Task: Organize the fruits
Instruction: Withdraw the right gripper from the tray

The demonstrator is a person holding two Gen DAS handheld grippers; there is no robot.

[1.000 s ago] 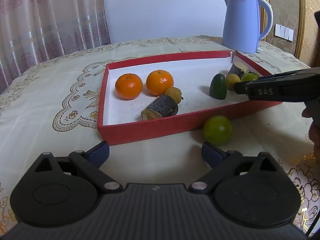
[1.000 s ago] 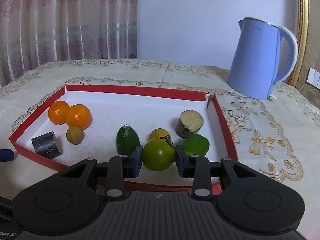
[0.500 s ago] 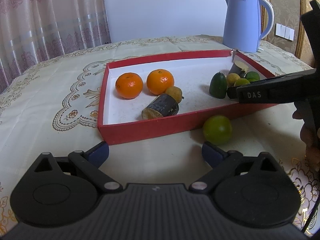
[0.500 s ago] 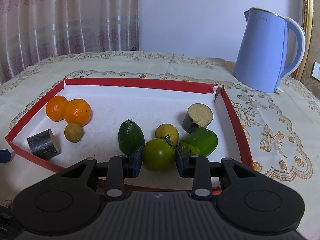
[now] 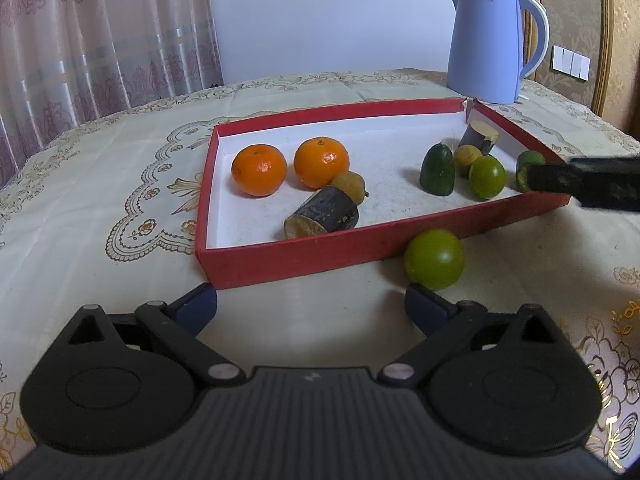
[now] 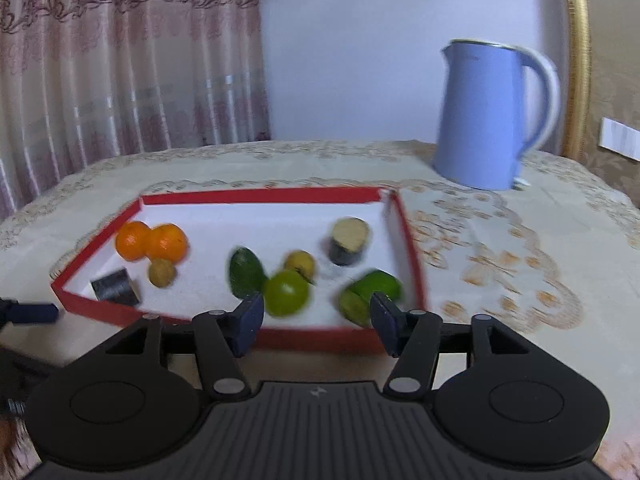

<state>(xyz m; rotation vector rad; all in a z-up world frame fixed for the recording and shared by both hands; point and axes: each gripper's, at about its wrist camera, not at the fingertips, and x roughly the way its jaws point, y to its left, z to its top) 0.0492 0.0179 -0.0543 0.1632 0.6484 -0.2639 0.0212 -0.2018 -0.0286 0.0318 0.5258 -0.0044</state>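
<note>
1. The red tray (image 5: 280, 260) lies on the cloth-covered counter (image 5: 100, 208), its low near wall facing the left tongs (image 5: 311, 300), with bare cloth between wall and tips.
2. One green round fruit (image 5: 434, 258) sits outside on the counter, touching the tray's near wall, just beyond the left tongs' right tip.
3. The left tongs stand spread wide, with nothing between them.
4. The right tongs (image 6: 316, 316) have just been opening; they stand spread at the tray's near right edge, gripping nothing. The released green fruit (image 6: 286, 293) rests on the tray floor just past them.
5. Tray, left part: two oranges (image 5: 259, 169) touching side by side, a small yellowish fruit (image 5: 349, 185), and a dark cut stalk piece (image 5: 322, 216) lying against it.
6. Tray, right part: a dark green oval fruit (image 5: 437, 170), a yellow fruit (image 5: 467, 158), another cut stalk piece (image 5: 479, 136) and a green cut piece (image 6: 370, 292), all clustered.
7. The tray's middle floor is open white.
8. A blue kettle (image 5: 490, 44) stands behind the tray's far right corner.
</note>
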